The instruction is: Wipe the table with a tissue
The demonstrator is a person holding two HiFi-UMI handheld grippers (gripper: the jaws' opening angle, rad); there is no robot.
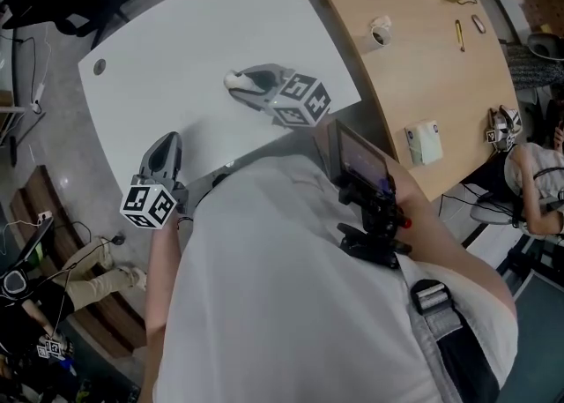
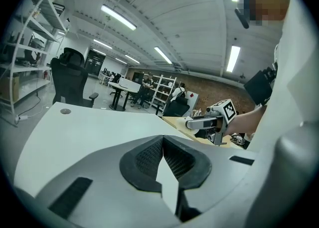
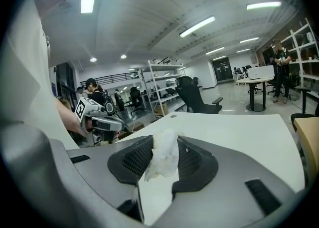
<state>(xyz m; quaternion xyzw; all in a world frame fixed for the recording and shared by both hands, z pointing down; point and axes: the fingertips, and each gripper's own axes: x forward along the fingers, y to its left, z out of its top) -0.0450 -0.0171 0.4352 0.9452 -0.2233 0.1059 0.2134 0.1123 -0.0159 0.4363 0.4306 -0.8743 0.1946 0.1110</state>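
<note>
Tissue (image 3: 160, 158) partly hidden, clamped in right gripper (image 3: 164, 144).

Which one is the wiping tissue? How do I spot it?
Find the big white table. Over it is the grey right gripper. The small crumpled white tissue is pinched between its jaws; the left gripper holds nothing.

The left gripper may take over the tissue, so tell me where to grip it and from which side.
Probably best to grip the crumpled end of the tissue that pokes out past the tips of the right gripper, coming head-on over the white table; the rest is pinched between its jaws. The left gripper, now shut, must open first.
</note>
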